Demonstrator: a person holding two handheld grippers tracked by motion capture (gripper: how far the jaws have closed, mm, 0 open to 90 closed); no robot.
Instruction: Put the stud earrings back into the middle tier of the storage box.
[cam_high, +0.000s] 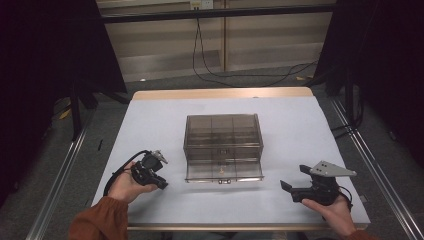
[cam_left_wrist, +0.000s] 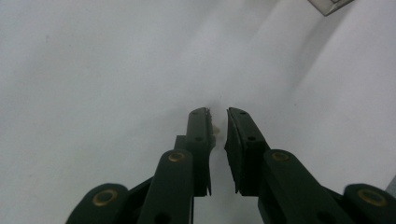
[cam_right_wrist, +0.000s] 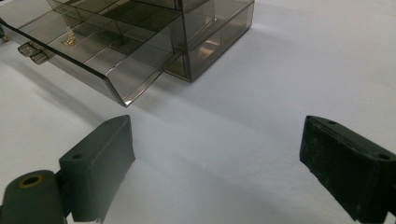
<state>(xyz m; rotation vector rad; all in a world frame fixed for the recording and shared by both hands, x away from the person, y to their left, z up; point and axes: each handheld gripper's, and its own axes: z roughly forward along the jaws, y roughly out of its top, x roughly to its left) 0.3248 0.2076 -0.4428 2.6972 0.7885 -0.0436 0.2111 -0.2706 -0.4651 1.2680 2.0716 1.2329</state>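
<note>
Lab recording bay, black curtains (cam_high: 45, 45), white-covered table (cam_high: 150, 120), loose floor cables (cam_high: 210, 70)

Drawer box (cam_high: 223, 145) mid-table (cam_high: 150, 120); left gripper (cam_high: 162, 184) at its left, right gripper (cam_high: 287, 187) at right.

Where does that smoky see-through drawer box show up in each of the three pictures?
High view: the drawer box stands mid-table, bottom drawer pulled toward the person.
Left gripper view: a clear corner at the top right edge, probably the box.
Right gripper view: upper left, open drawer jutting forward.
Shared landmark: the white table cover.
</note>
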